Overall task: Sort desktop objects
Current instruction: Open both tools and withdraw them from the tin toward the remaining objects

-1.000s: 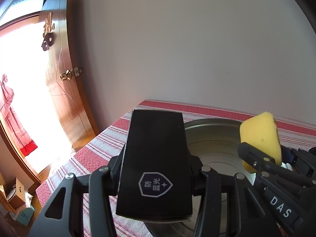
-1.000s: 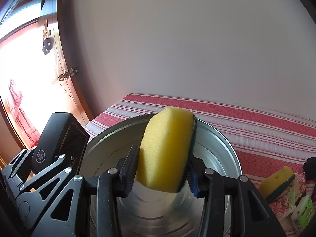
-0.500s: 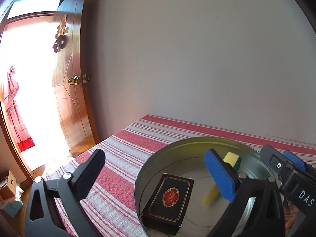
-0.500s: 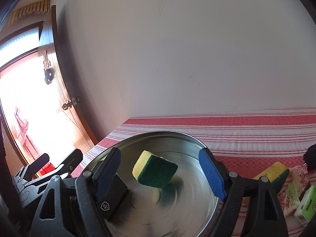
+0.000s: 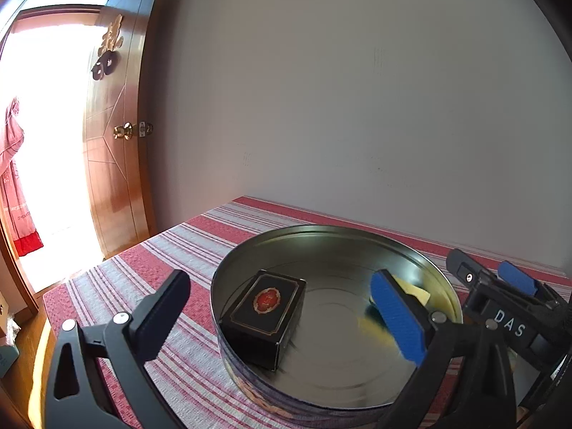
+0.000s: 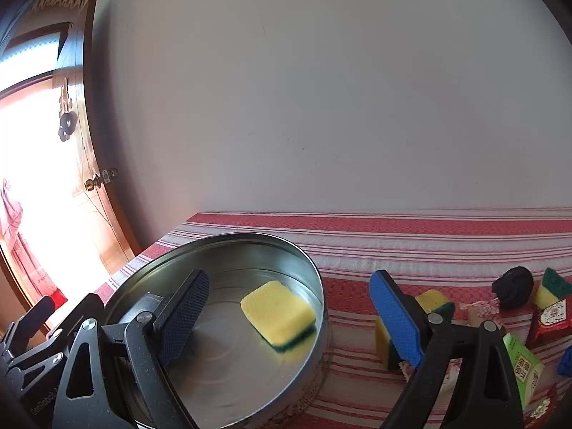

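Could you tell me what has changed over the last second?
Both claws have just been opening: the left claw dropped the black box and the right claw the yellow sponge into the round tin. Nothing sits between either pair now. Tin and striped cloth stayed put.

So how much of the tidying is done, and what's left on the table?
Done: a black box and a yellow sponge lie in the round tin. In hand: nothing; the left hand-held gripper and right hand-held gripper are open, jaws just opened. Left: more sponges, small packets and a dark ball on the striped cloth.
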The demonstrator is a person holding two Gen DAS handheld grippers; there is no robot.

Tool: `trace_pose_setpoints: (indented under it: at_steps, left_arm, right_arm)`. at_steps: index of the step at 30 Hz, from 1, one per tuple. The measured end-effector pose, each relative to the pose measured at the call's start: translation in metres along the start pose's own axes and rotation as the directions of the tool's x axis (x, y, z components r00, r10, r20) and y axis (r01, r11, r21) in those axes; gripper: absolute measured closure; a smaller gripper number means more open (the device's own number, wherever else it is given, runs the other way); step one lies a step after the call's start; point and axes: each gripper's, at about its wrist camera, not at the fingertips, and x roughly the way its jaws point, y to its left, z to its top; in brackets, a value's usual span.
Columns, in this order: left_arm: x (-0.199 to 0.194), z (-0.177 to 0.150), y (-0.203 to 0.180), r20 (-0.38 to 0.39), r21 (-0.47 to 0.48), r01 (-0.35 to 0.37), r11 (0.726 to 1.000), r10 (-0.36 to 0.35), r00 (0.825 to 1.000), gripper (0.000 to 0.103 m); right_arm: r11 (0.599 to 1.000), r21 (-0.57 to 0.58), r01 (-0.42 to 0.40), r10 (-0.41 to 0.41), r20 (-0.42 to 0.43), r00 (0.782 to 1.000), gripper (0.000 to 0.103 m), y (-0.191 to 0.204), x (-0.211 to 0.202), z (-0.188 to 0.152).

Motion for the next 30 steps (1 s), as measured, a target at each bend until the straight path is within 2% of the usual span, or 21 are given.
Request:
trace_pose_setpoints:
  at_steps: [11,20,30]
  left_arm:
    - [-0.017,-0.016,-0.020,-0.034,0.026,0.070,0.997,-0.069,0.997,0.001]
    - [-0.032,-0.021,-0.045,-0.034,0.072,0.128,0.989,-0.126,0.992,0.001]
    - [-0.048,-0.028,-0.080,-0.057,0.134,0.214,0.968,-0.208,0.976,0.001]
  right_arm:
    - [0.988,-0.074,0.138,-0.135,0.042,0.990,0.010,-0.023,-0.027,-0.014]
    - [0.975,-0.067,0.213,-0.212,0.030,0.977,0.010,-0.048,-0.055,-0.026]
    - [0.965,0.076,0.250,-0.248,-0.033,0.968,0.010,-0.101,-0.090,-0.034]
